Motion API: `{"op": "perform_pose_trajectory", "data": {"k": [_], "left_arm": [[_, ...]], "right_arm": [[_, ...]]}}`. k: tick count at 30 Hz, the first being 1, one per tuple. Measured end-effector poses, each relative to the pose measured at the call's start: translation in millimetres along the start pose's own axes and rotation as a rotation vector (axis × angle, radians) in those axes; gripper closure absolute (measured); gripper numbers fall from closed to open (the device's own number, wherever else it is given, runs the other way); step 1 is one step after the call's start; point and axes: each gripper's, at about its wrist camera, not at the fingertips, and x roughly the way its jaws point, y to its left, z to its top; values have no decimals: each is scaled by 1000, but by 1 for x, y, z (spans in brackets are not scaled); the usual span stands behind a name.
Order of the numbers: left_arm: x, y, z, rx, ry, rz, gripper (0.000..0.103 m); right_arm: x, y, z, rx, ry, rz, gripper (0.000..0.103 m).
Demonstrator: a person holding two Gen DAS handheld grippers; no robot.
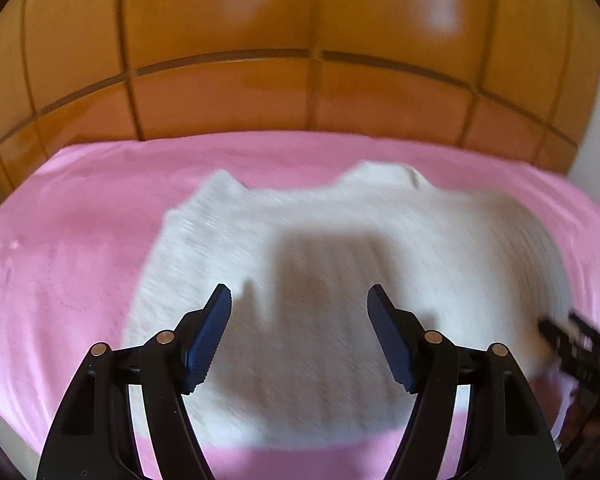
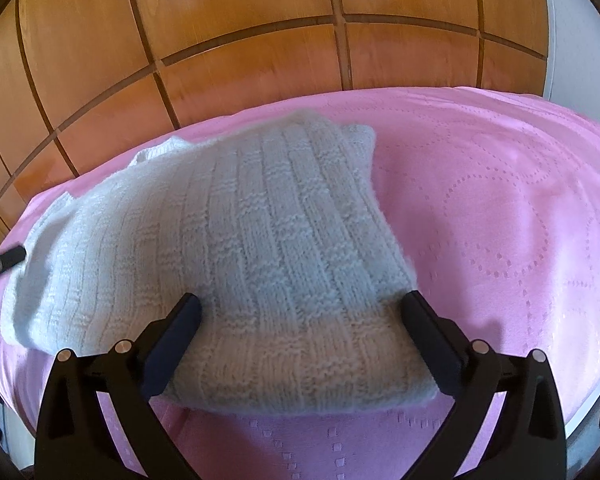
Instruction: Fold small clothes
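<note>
On pink bedspread (image 2: 500,208): one white sweater (image 2: 260,232).

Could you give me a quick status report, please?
Left gripper open above white knit sweater. Right gripper open, straddling its hem. Pink bedspread underneath; nothing obstructing.

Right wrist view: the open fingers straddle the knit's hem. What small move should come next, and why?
Probably close the right gripper on the hem of the white knit sweater. Its jaws stand wide open with the hem lying between them on the pink bedspread. The left gripper is also open above the sweater, so nothing holds the cloth yet.
</note>
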Motion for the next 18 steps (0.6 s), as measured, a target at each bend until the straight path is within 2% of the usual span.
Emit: {"op": "perform_pose_trajectory", "data": {"k": [2, 3, 5, 7, 10, 12, 15, 18], "left_arm": [[12, 14, 8, -11, 7, 43, 34], [29, 25, 12, -7, 44, 94, 36], [55, 43, 12, -31, 112, 125, 39], [64, 54, 11, -45, 90, 115, 36], [51, 45, 12, -8, 59, 146, 36], [39, 42, 9, -17, 40, 117, 36], [23, 36, 0, -16, 15, 89, 36], [11, 27, -11, -8, 10, 44, 33]], "right_arm": [[1, 0, 0, 0, -4, 0, 2], [1, 0, 0, 2, -4, 1, 2], [2, 0, 1, 2, -2, 3, 2], [1, 0, 2, 3, 3, 11, 2], [-8, -3, 9, 14, 12, 44, 3], [-21, -11, 18, 58, -24, 85, 3], [-30, -31, 32, 139, -59, 90, 3], [-22, -52, 35, 220, -29, 104, 3]]}}
